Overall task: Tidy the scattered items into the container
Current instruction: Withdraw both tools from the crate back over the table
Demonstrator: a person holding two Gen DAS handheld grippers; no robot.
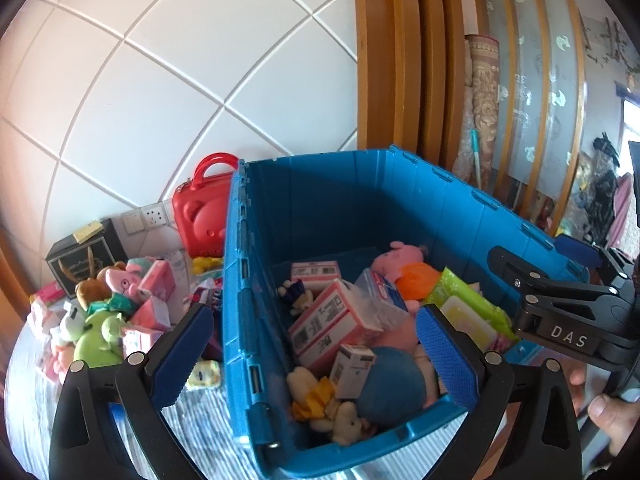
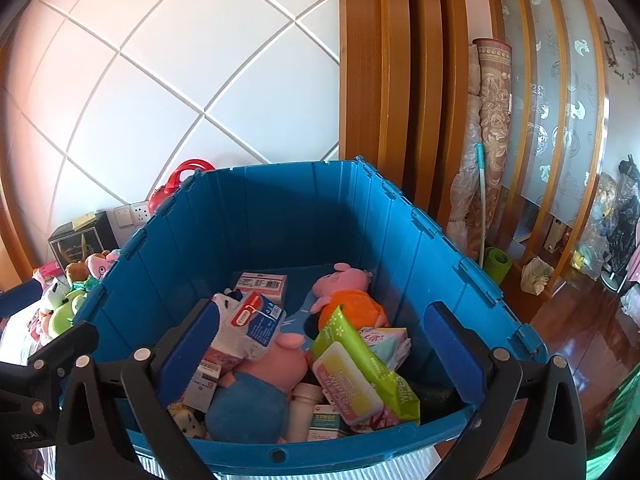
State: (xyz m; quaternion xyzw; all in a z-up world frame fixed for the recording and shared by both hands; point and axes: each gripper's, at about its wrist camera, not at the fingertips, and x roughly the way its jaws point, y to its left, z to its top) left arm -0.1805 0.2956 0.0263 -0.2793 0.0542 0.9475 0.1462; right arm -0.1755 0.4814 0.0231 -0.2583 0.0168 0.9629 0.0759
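Observation:
A blue plastic crate (image 1: 256, 320) stands open in front of both grippers. Inside lie a pink pig plush in an orange dress (image 2: 344, 296), a green wipes pack (image 2: 360, 364), pink boxes (image 1: 332, 316), a blue and pink plush (image 2: 256, 392) and a white bottle (image 2: 304, 404). My left gripper (image 1: 316, 314) is open and empty over the crate's near left corner. My right gripper (image 2: 322, 306) is open and empty above the crate's near wall. A heap of plush toys (image 1: 100, 320) and pink boxes (image 1: 154, 308) lies left of the crate.
The crate sits on a striped cloth (image 1: 208, 412). A red carry case (image 1: 204, 204) and a black box (image 1: 86, 256) stand against the tiled wall behind the heap. Wooden slats (image 2: 404, 100), a rolled carpet (image 2: 492, 120) and a wooden floor (image 2: 580, 320) are on the right.

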